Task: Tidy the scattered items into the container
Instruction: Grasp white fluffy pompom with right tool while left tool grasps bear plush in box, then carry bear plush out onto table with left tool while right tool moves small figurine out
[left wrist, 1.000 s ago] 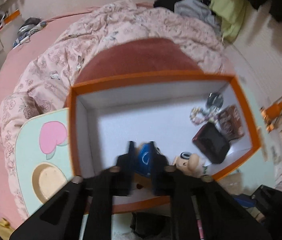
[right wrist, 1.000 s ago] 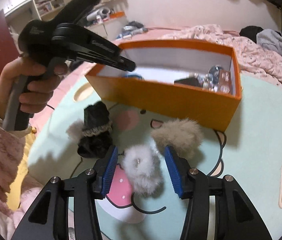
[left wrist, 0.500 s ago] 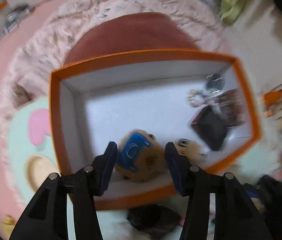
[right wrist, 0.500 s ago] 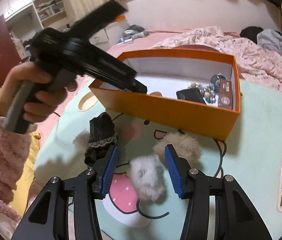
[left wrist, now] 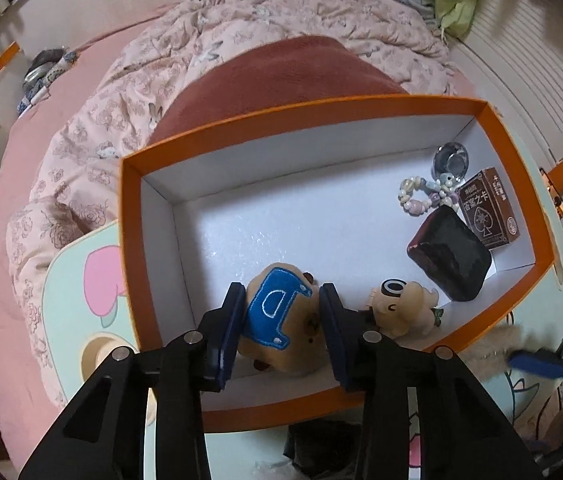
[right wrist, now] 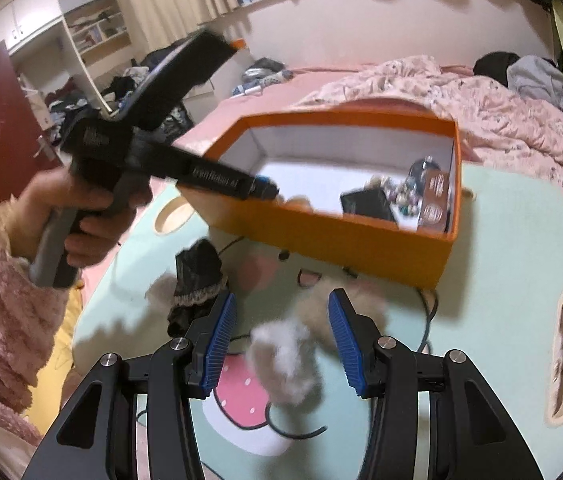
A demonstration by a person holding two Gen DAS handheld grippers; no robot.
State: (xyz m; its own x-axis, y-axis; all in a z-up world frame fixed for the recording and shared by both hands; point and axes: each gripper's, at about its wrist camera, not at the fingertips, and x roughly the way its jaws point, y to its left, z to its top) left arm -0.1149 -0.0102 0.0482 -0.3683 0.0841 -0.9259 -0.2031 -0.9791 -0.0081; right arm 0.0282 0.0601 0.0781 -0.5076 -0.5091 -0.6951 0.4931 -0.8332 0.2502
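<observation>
The orange box point(left wrist: 301, 110) stands on a mint cartoon mat. My left gripper point(left wrist: 281, 320) hangs inside its near edge, jaws closing. A brown plush with a blue patch point(left wrist: 271, 314) lies on the box floor between them, and the pads do not press it. The right wrist view shows that gripper point(right wrist: 267, 191) in a person's hand, tips at the box point(right wrist: 341, 244). My right gripper point(right wrist: 281, 338) stands open just above a white fluffy puff point(right wrist: 285, 360). A beige puff point(right wrist: 317, 304) lies behind it and a black lace piece point(right wrist: 197, 276) to the left.
A small doll point(left wrist: 401, 312), a black pouch point(left wrist: 449, 256), a brown card pack point(left wrist: 489, 208), a bead bracelet point(left wrist: 417, 200) and a glass ball point(left wrist: 451, 160) lie in the box. A black cable point(right wrist: 429, 320) runs over the mat point(right wrist: 513, 280). A pink quilt point(left wrist: 241, 40) lies behind.
My left gripper, earlier shut on the plush, opened and let it drop onto the box floor, then narrowed again around it. My right gripper kept its opening over the white puff.
</observation>
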